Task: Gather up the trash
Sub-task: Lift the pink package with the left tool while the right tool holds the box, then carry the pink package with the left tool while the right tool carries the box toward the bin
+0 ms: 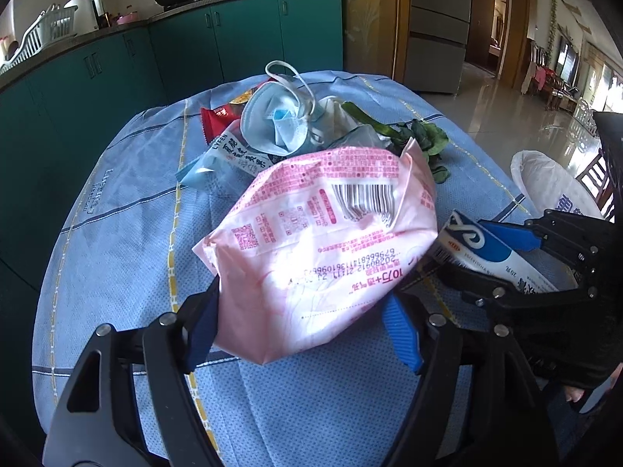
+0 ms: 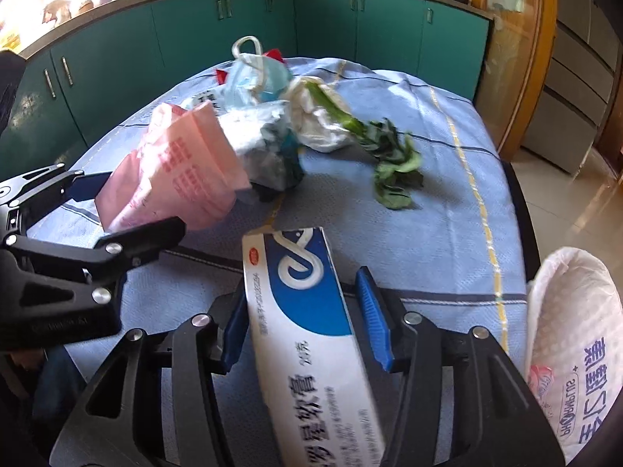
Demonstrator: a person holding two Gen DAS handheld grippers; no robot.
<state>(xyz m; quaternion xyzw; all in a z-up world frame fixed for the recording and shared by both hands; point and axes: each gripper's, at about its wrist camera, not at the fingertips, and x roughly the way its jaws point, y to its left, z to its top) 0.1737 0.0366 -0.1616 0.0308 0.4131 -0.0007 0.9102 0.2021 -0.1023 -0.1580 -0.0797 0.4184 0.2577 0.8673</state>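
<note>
My left gripper (image 1: 300, 330) is shut on a pink plastic wrapper (image 1: 323, 241) and holds it above the blue tablecloth; the wrapper also shows in the right wrist view (image 2: 183, 179). My right gripper (image 2: 307, 319) is shut on a blue and white medicine box (image 2: 307, 323), also seen in the left wrist view (image 1: 494, 257). A trash pile lies farther back: a blue face mask (image 1: 272, 120), a red snack wrapper (image 1: 218, 116), crumpled white paper (image 2: 315, 116), and a green leafy stalk (image 2: 385, 155).
A white plastic bag (image 2: 576, 334) hangs open off the table's right edge. The round table is covered with a blue cloth (image 1: 124, 202). Teal kitchen cabinets (image 2: 194, 39) run behind the table. A chair (image 1: 595, 179) stands to the right.
</note>
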